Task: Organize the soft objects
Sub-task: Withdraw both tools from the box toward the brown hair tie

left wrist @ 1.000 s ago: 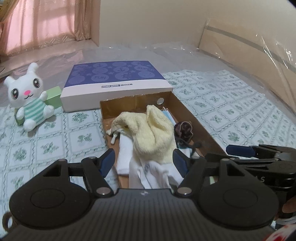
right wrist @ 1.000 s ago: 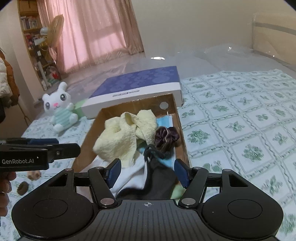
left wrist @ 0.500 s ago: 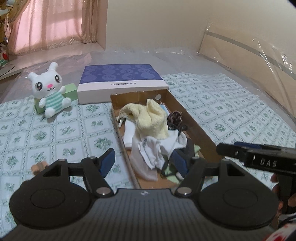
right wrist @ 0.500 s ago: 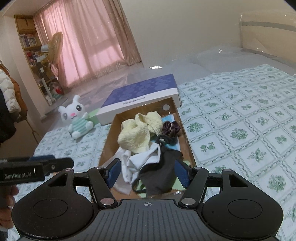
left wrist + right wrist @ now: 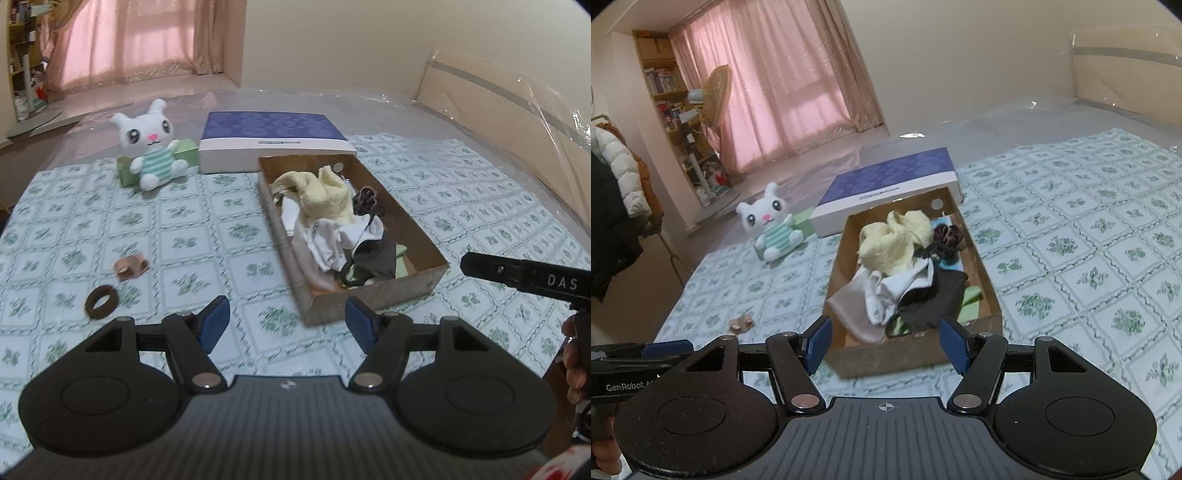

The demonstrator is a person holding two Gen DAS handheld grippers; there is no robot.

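Note:
A brown cardboard box (image 5: 417, 288) (image 5: 988, 284) lies on the patterned bed cover, holding a yellow towel (image 5: 328, 195) (image 5: 890, 243), white cloth (image 5: 325, 240) (image 5: 886, 291), a dark cloth (image 5: 380, 258) (image 5: 934, 295) and a dark scrunchie (image 5: 365, 199) (image 5: 945, 236). A white plush rabbit (image 5: 153, 147) (image 5: 772, 229) sits at the far left. Two brown hair ties (image 5: 101, 302) lie loose on the cover. My left gripper (image 5: 286, 325) hangs open before the box's near corner. My right gripper (image 5: 884, 343) stands open at the box's near end. Both are empty.
The box's blue-and-white lid (image 5: 273, 140) (image 5: 890, 188) lies behind the box. A green block (image 5: 184, 149) sits behind the rabbit. Plastic sheeting covers the far bed and headboard (image 5: 498, 96). A fan and bookshelf (image 5: 668, 88) stand by the pink curtains.
Both grippers have pulled back and up from over the box, so the whole box and the loose hair ties now show. Their jaws stay the same width.

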